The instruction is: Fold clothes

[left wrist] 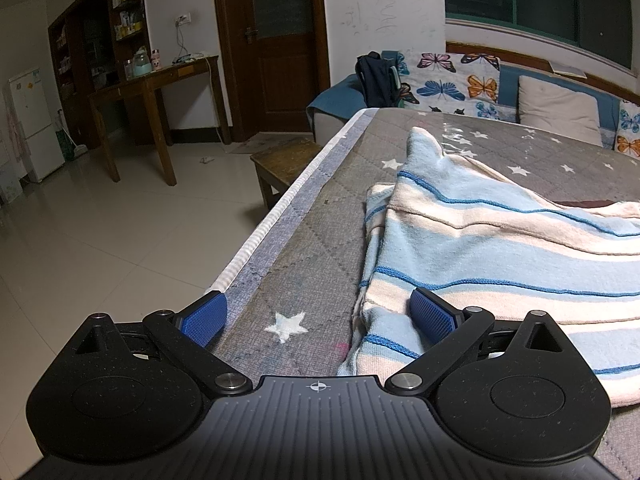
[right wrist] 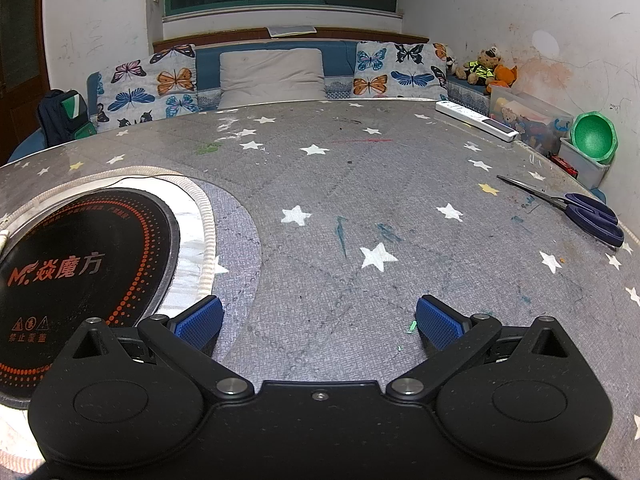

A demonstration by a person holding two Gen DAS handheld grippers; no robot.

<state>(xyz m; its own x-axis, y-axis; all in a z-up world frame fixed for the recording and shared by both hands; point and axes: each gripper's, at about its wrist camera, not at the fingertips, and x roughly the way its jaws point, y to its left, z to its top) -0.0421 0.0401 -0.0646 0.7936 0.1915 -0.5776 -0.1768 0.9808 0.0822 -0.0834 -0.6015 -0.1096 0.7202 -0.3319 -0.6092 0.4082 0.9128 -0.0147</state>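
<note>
A striped garment (left wrist: 500,248) in light blue, cream and dark blue lines lies bunched on the grey star-patterned table cover (left wrist: 304,264), at the right of the left wrist view. My left gripper (left wrist: 318,314) is open and empty, low over the table's left edge; its right pad (left wrist: 434,316) rests at the garment's near left hem. My right gripper (right wrist: 320,320) is open and empty, above bare table cover (right wrist: 340,208). The garment does not show in the right wrist view.
A black induction hob (right wrist: 80,264) is set into the table at the left. Scissors (right wrist: 576,208) and a white power strip (right wrist: 476,120) lie at the right. Toy boxes (right wrist: 532,120) stand at the far right. A wooden bench (left wrist: 284,164) stands by the table edge.
</note>
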